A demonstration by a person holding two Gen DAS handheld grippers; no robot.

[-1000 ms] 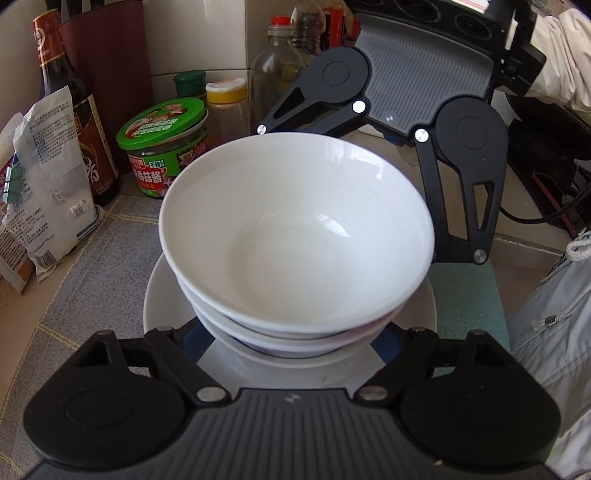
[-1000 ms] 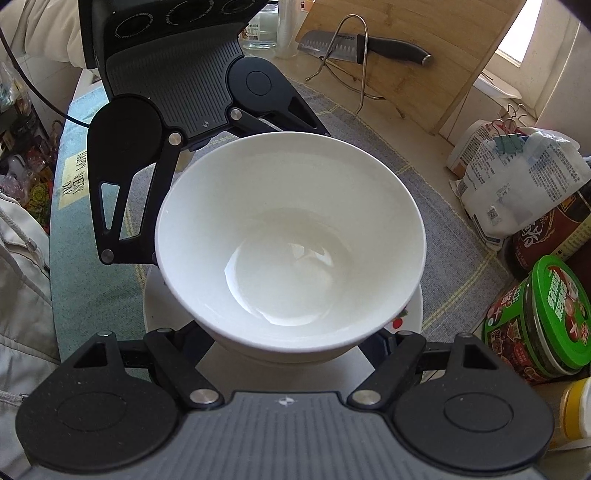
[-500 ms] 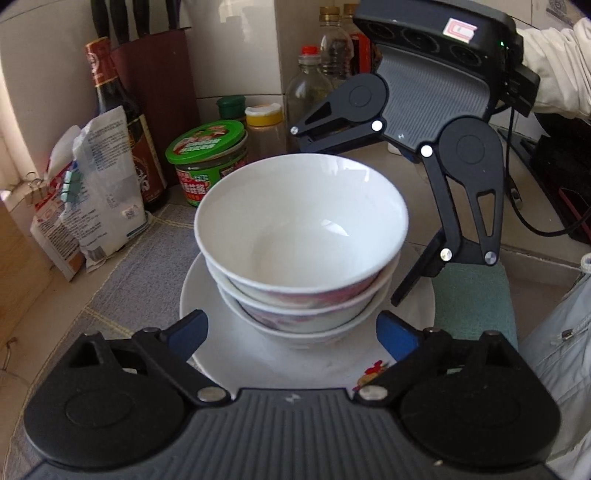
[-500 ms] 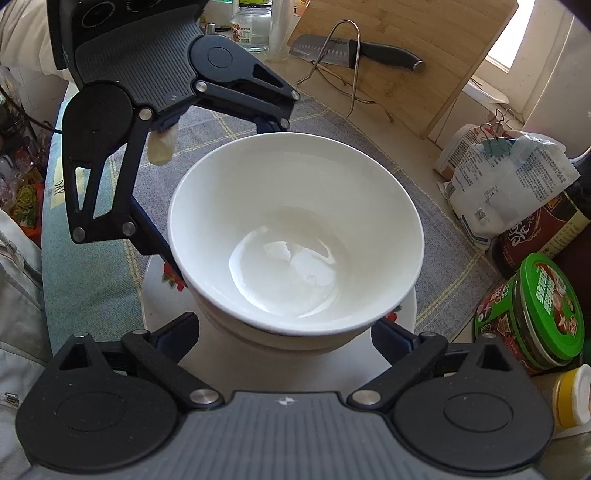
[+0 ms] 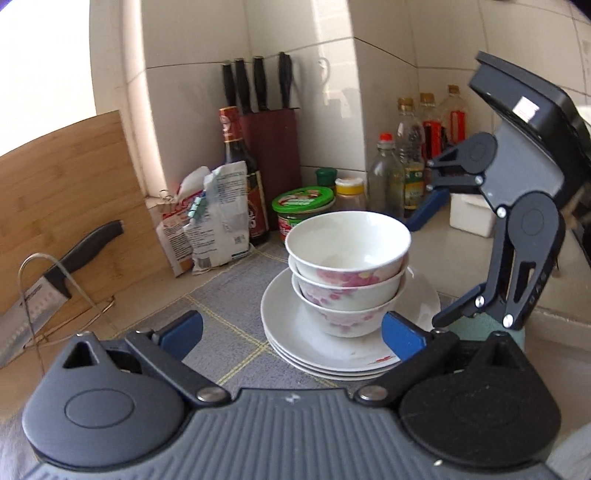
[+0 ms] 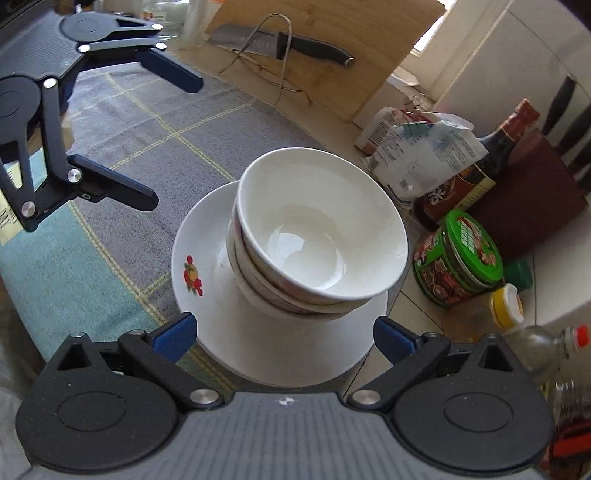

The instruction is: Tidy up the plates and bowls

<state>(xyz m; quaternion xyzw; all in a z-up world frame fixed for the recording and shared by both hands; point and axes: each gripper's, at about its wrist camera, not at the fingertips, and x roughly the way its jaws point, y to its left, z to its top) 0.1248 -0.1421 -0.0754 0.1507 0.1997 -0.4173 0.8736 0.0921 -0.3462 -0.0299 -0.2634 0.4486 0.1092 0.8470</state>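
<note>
Both hand-held grippers wide open, empty

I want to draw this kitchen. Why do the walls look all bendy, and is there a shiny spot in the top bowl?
Left wrist view: the fisheye lens curves the tiled wall, and the window corner at top left is washed out white. Right wrist view: window light makes a bright shiny patch inside the top bowl, and the edges bend too.

Bright daylight, strong fisheye bend
You get window glare upper left; the wall tiles curve and edges blur.
</note>
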